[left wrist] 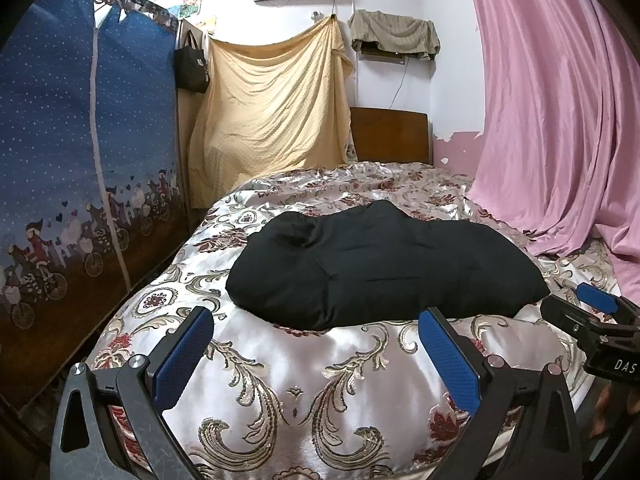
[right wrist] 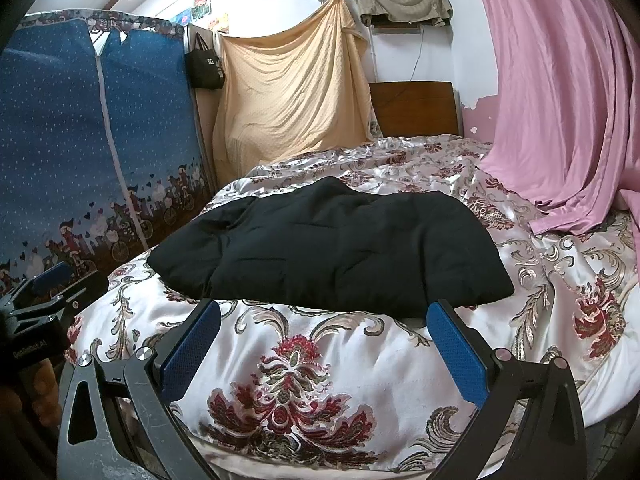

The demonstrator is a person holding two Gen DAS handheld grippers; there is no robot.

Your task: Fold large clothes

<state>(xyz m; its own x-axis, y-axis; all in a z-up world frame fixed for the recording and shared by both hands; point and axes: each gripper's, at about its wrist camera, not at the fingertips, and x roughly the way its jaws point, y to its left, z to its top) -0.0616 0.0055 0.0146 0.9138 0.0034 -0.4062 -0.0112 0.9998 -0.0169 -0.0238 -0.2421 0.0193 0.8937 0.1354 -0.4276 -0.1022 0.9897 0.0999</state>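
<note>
A black padded garment [left wrist: 380,264] lies folded in a thick bundle on the bed's satin floral cover [left wrist: 304,392]; it also shows in the right wrist view [right wrist: 336,248]. My left gripper [left wrist: 316,320] is open and empty, just in front of the bundle's near edge. My right gripper [right wrist: 324,312] is open and empty, also just short of the near edge. The right gripper shows at the right edge of the left wrist view [left wrist: 592,312]. The left gripper shows at the left edge of the right wrist view [right wrist: 52,288].
A blue fabric wardrobe [left wrist: 80,160] stands along the bed's left side. A pink curtain [left wrist: 560,120] drapes onto the bed at the right. A yellow cloth [left wrist: 272,112] and a wooden headboard [left wrist: 390,134] are at the far end.
</note>
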